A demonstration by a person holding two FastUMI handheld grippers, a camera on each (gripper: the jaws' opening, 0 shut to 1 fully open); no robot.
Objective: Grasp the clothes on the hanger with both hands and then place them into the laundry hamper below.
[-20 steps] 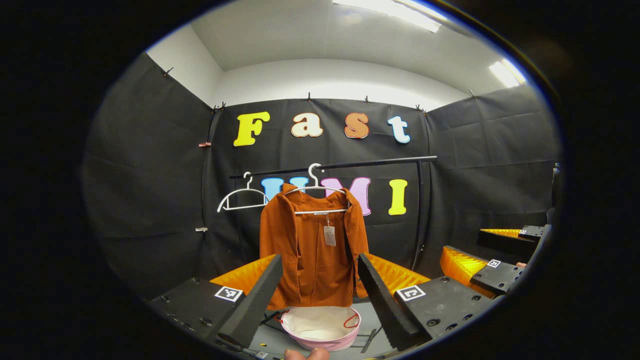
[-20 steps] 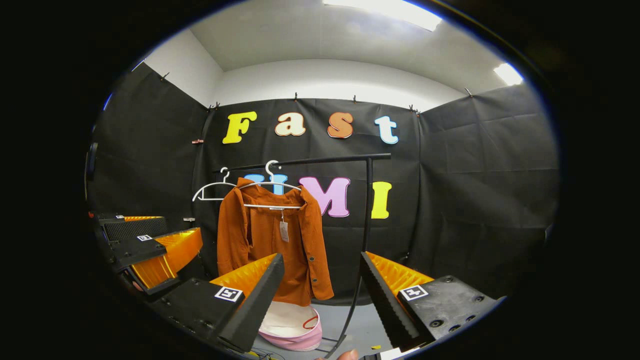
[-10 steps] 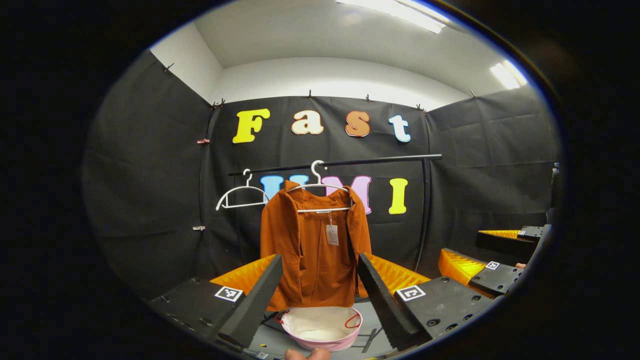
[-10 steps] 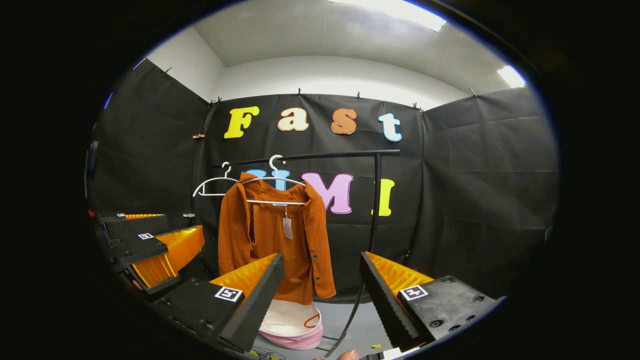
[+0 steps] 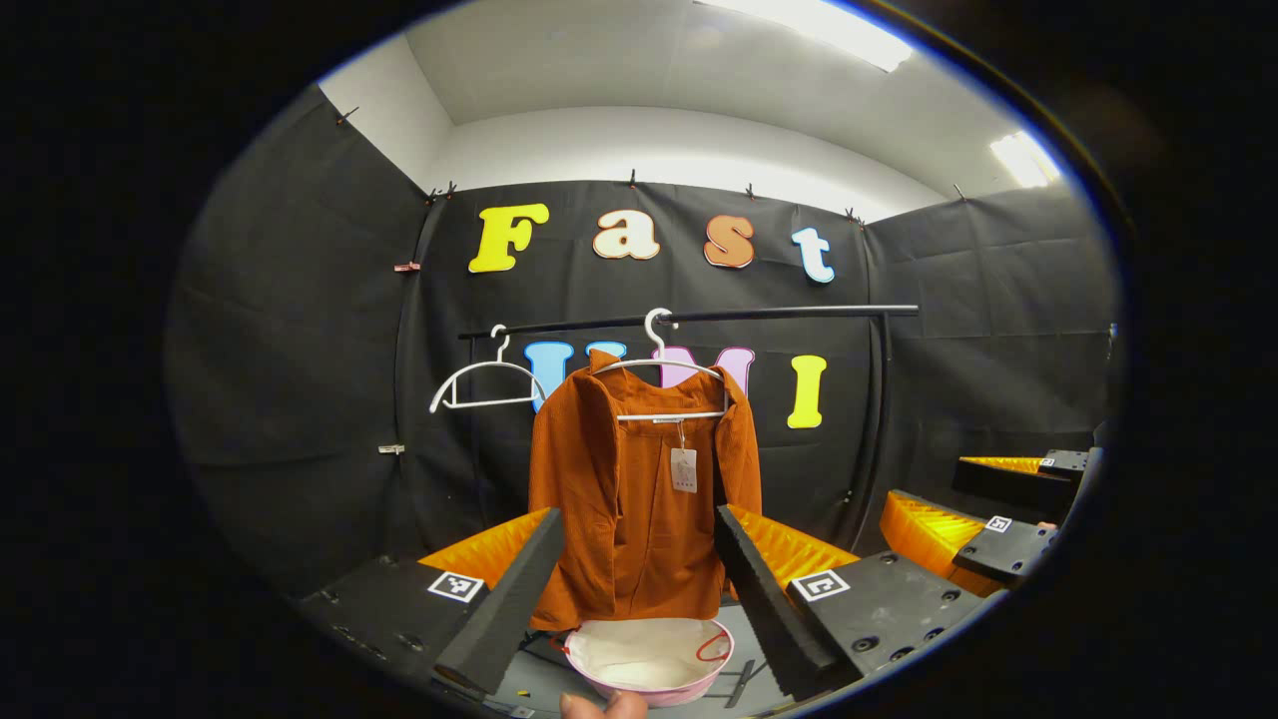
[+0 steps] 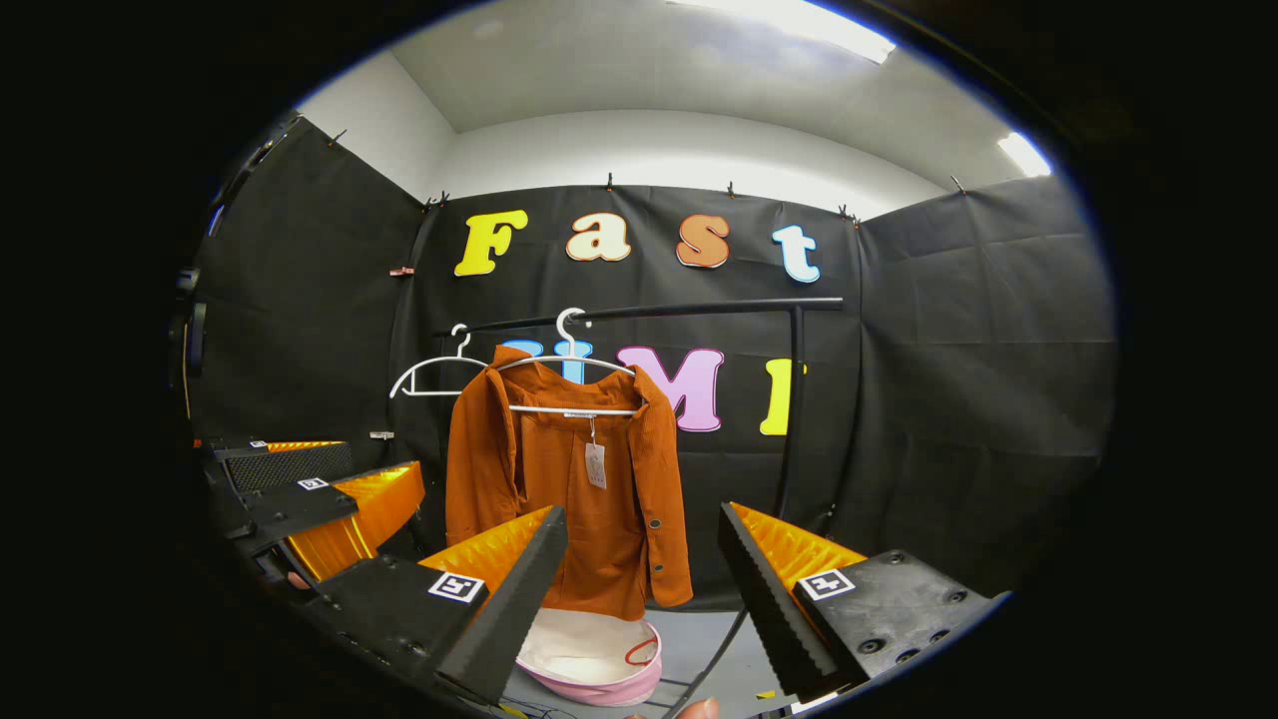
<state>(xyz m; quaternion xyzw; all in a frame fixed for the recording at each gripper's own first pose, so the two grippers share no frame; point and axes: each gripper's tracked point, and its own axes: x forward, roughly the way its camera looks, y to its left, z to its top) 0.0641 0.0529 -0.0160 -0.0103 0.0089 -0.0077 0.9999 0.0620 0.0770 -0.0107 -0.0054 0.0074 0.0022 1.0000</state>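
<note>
Clothes: orange jacket [image 5: 639,499] hangs on white hanger [image 5: 664,374] on black rail [image 5: 779,315], straight ahead of my left hand-held gripper [image 5: 639,574], well apart from it. Jaws wide open, nothing held. Pink laundry hamper [image 5: 649,659] sits on floor below jacket, just beyond fingertips. Second white hanger [image 5: 484,384], bare, left of jacket on same rail. My right hand-held gripper [image 6: 639,574] likewise wide open, empty; jacket [image 6: 569,479] ahead and left of it, hamper [image 6: 594,659] below. Paper tag [image 5: 684,469] dangles at collar.

Orange shirt [image 5: 639,499] hangs above pink hamper [image 5: 649,659].
</note>
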